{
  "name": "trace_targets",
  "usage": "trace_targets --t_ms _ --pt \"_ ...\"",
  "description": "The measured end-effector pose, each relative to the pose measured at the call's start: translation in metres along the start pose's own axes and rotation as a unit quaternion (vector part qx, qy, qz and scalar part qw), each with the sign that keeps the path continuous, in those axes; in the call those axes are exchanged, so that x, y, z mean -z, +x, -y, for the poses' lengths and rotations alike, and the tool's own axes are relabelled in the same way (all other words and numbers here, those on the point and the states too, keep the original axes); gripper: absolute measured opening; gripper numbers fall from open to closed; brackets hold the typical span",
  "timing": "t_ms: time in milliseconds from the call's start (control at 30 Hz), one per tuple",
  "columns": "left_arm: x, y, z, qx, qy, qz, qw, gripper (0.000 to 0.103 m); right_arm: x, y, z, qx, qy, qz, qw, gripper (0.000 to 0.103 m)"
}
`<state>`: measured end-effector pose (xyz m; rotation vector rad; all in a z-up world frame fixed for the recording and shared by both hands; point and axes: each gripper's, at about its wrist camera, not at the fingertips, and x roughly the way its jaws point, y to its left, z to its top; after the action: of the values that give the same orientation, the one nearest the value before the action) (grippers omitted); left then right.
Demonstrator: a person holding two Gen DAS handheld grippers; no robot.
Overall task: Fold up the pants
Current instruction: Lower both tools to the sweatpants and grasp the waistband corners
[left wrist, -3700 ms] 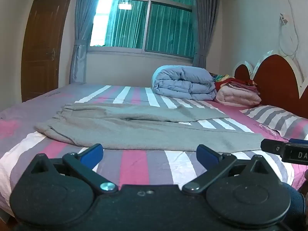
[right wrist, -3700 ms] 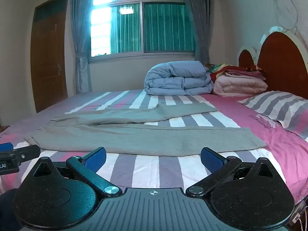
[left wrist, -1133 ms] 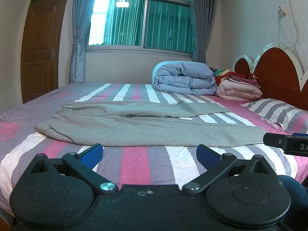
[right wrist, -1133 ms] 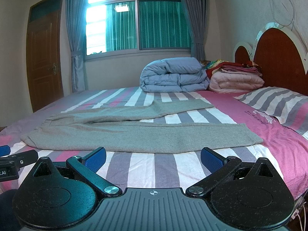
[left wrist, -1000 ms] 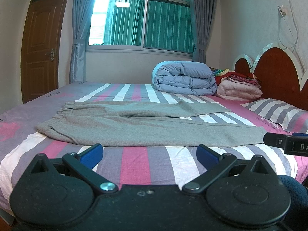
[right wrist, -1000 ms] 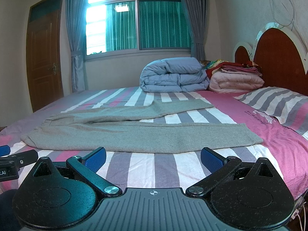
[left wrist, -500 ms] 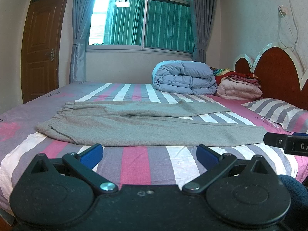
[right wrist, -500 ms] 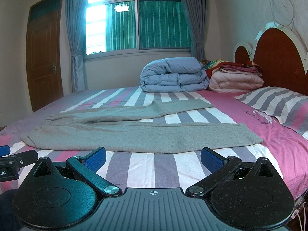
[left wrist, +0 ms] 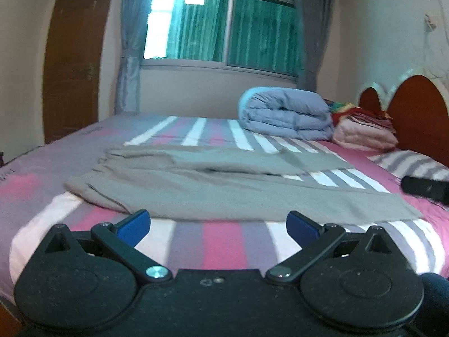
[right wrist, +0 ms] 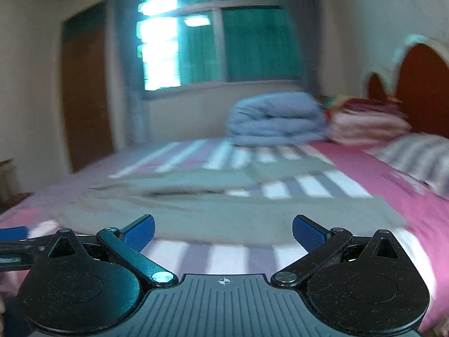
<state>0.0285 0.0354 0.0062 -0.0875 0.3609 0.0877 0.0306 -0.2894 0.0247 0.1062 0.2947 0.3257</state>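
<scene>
Grey pants (left wrist: 224,193) lie flat across the striped bed (left wrist: 216,247), waist to the left, both legs running right, the far leg angled away. The pants also show, blurred, in the right wrist view (right wrist: 224,219). My left gripper (left wrist: 217,224) is open and empty, just short of the near leg's front edge. My right gripper (right wrist: 223,231) is open and empty, close to the same edge. The right gripper's tip (left wrist: 423,189) shows at the right of the left wrist view; the left gripper's finger (right wrist: 14,237) shows at the left of the right wrist view.
A rolled blue duvet (left wrist: 283,115) and a stack of pink and red blankets (left wrist: 364,132) sit at the far side of the bed. A striped pillow (left wrist: 412,164) lies by the red headboard (left wrist: 418,115) on the right. A window and a brown door are behind.
Both grippers have moved forward and lower toward the near pant leg. The right wrist view is now motion-blurred and turned a little left. The pants have not moved.
</scene>
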Motion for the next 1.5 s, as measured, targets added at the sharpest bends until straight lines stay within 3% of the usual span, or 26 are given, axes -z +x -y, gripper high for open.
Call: trace_targets --t_ms 267,400,600,800,867,900,1000,1167,1233,1367,1400,1433,1467,1500 --pt "-0.055 0.073 -0.077 -0.031 0.045 -0.03 0.998 0.097 -0.062 0.068 0.004 -0.051 -0.061 0.032 0.996 0.103" --pt "-0.087 0.138 -0.131 -0.05 0.071 -0.066 0.994 0.097 -0.088 0.139 -0.003 -0.068 -0.095 -0.029 0.993 0.103" --pt "-0.121 0.263 -0.217 -0.059 0.066 -0.111 0.9898 0.093 -0.115 0.269 -0.021 -0.085 -0.126 -0.05 0.987 0.103" --pt "-0.136 0.366 -0.271 -0.031 0.054 -0.148 0.987 0.073 -0.116 0.413 -0.037 -0.115 -0.146 -0.092 0.978 0.101" --pt "-0.139 0.397 -0.285 -0.018 0.05 -0.165 0.9849 0.072 -0.111 0.454 -0.041 -0.128 -0.153 -0.106 0.974 0.075" --pt "-0.138 0.407 -0.288 -0.015 0.047 -0.17 0.9842 0.071 -0.109 0.473 -0.042 -0.13 -0.153 -0.114 0.973 0.073" --pt "-0.137 0.444 -0.303 0.003 0.044 -0.193 0.9802 0.071 -0.103 0.522 -0.041 -0.139 -0.161 -0.128 0.969 0.073" --pt "-0.133 0.478 -0.316 0.049 0.026 -0.228 0.972 0.076 -0.092 0.596 -0.044 -0.169 -0.202 -0.171 0.949 0.074" --pt "-0.134 0.49 -0.316 0.064 0.027 -0.239 0.9686 0.082 -0.09 0.617 -0.041 -0.183 -0.202 -0.188 0.943 0.074" --pt "-0.135 0.506 -0.312 0.073 0.046 -0.238 0.9674 0.082 -0.083 0.644 -0.036 -0.203 -0.212 -0.233 0.927 0.074" --pt "-0.136 0.508 -0.312 0.074 0.044 -0.239 0.9672 0.077 -0.08 0.647 -0.038 -0.201 -0.22 -0.244 0.923 0.074" --pt "-0.136 0.508 -0.311 0.083 0.043 -0.235 0.9675 0.055 -0.078 0.653 -0.038 -0.202 -0.226 -0.256 0.918 0.074" --pt "-0.137 0.507 -0.31 0.094 0.043 -0.226 0.9686 0.041 -0.077 0.656 -0.036 -0.204 -0.221 -0.263 0.917 0.073" --pt "-0.139 0.506 -0.31 0.079 0.049 -0.219 0.9714 0.027 -0.076 0.657 -0.036 -0.207 -0.218 -0.268 0.916 0.07"
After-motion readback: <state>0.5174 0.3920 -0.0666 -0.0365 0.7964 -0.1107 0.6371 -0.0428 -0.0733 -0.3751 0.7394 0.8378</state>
